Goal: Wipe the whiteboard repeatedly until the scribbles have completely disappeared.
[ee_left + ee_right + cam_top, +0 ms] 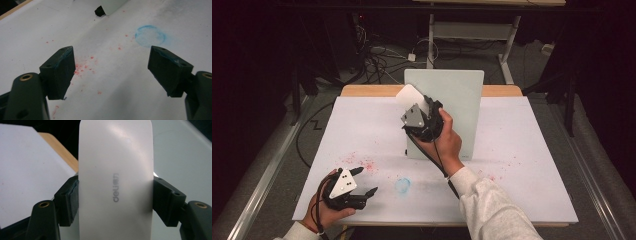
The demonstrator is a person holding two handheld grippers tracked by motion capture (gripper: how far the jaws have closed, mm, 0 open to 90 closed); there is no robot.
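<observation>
A white rounded eraser (410, 95) with grey "deli" print (115, 170) is clamped flat between the jaws of my right gripper (422, 112) (115, 195). It is held up in front of the upper left part of an upright pale whiteboard (459, 100) (180, 157); I cannot tell whether it touches the board. My left gripper (366, 180) (111, 67) rests low over the table's front left, jaws wide apart with nothing between them.
A white sheet (512, 140) covers the wooden table (362, 90). On it are a smudged blue ring (402, 185) (150, 35) and scattered red specks (362, 162) (82, 67). The board stands on a small black foot (99, 11). Cables and desk legs lie on the floor beyond.
</observation>
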